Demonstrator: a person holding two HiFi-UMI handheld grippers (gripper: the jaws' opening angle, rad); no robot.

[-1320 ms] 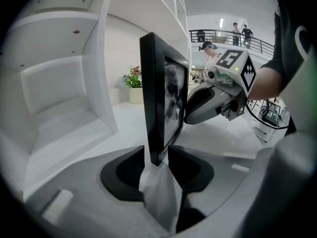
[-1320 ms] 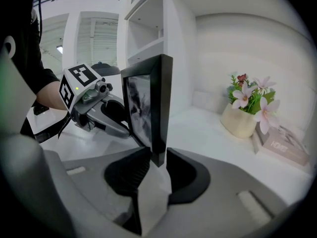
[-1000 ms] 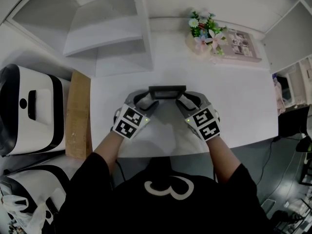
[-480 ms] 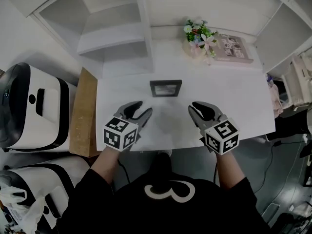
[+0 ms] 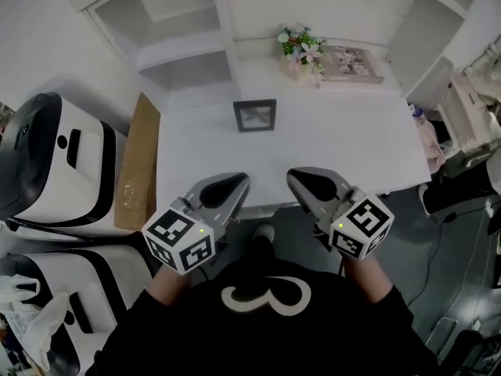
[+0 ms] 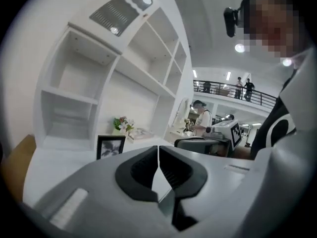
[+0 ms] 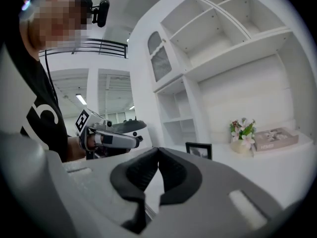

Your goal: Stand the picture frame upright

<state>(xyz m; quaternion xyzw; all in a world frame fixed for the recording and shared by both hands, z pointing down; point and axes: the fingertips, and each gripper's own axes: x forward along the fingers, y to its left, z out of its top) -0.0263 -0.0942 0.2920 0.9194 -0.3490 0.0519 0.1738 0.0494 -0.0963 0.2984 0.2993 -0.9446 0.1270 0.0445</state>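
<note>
The small dark picture frame (image 5: 254,116) stands upright on the white table (image 5: 344,143), facing me; it also shows in the left gripper view (image 6: 110,147) and the right gripper view (image 7: 199,150). My left gripper (image 5: 238,183) hangs over the table's near edge, well short of the frame. Its jaws have just been closing with nothing between them, and the pads (image 6: 143,165) meet. My right gripper (image 5: 294,180) sits level with it on the right; it too has just closed empty, fingertips (image 7: 171,170) touching. Each gripper sees the other to its side.
A pot of flowers (image 5: 297,47) and a flat pink box (image 5: 352,63) sit at the table's back. White shelving (image 5: 184,22) rises behind. A cardboard sheet (image 5: 137,163) and white-and-black machines (image 5: 47,163) stand left of the table. People stand far off in the left gripper view.
Both grippers left the frame's sides, drew back toward me and rose. Their jaws went from open to shut. The frame stayed standing on the table.
</note>
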